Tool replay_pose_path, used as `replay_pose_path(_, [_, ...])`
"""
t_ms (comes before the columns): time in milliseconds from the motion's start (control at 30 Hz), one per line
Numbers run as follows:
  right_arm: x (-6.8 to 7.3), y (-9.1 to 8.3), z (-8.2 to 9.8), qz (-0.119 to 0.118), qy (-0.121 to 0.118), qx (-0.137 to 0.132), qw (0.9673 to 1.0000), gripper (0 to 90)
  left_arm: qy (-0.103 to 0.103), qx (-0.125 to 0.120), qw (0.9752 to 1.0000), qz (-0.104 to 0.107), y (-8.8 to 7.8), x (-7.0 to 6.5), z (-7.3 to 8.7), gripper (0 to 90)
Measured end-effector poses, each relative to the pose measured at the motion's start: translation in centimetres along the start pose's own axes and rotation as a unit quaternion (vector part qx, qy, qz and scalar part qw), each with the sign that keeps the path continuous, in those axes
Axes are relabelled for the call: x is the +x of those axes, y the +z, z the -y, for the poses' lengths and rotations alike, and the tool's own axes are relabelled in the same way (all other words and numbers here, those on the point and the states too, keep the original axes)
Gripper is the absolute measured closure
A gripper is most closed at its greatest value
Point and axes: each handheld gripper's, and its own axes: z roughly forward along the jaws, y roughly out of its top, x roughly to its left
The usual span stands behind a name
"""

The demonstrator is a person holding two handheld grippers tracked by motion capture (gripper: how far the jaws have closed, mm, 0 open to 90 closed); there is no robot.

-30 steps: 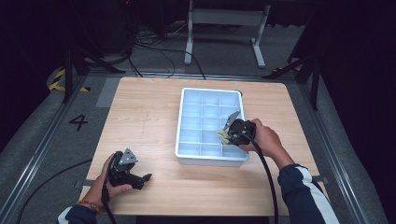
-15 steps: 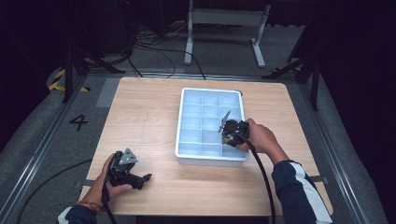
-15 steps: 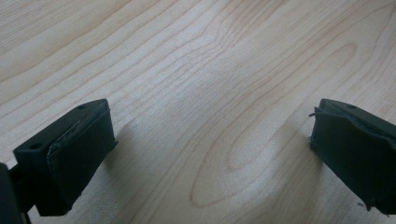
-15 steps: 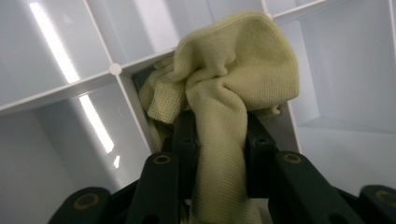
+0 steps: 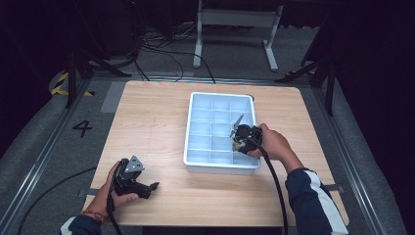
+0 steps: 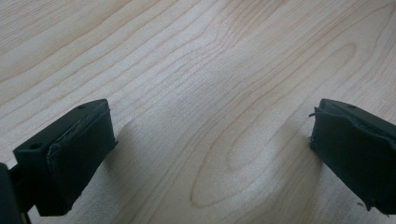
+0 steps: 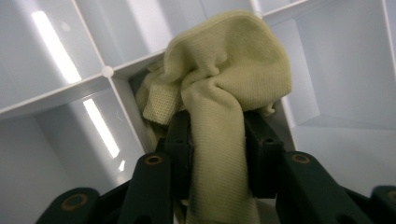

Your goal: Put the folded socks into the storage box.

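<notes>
A single black numeral "4" (image 5: 82, 128) stands on the grey floor mat just left of the wooden table, seen in the high view. Nothing else can be read on the table, the tray, the cloth or the grippers.

We count one bench (image 5: 147, 122), one tray (image 5: 195, 159) on it, and one cloth (image 7: 224, 79) in the tray. We count two hand-held grippers: the left hand-held gripper (image 5: 149, 188) and the right hand-held gripper (image 5: 235, 143).
</notes>
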Motion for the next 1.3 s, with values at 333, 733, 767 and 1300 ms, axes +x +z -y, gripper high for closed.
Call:
replay_pose_path(333, [-0.4, -0.7, 0.8, 0.001, 0.029, -0.030, 0.9991, 57.7, 0.000, 0.000, 1.0000, 0.000, 0.0, 0.0, 0.0, 0.0])
replay_pose_path(733, [-0.6, -2.4, 1.9, -0.003, 0.049, -0.076, 0.9959, 53.2, 0.000, 0.000, 1.0000, 0.000, 0.0, 0.0, 0.0, 0.0])
replay_pose_path(767, [-0.7, -2.6, 2.0, -0.002, 0.055, -0.083, 0.9950, 54.4, 0.000, 0.000, 1.0000, 0.000, 0.0, 0.0, 0.0, 0.0])
replay_pose_path(1300, [-0.4, -2.0, 1.8, -0.005, 0.041, -0.083, 0.9957, 79.7, 0.000, 0.000, 1.0000, 0.000, 0.0, 0.0, 0.0, 0.0])
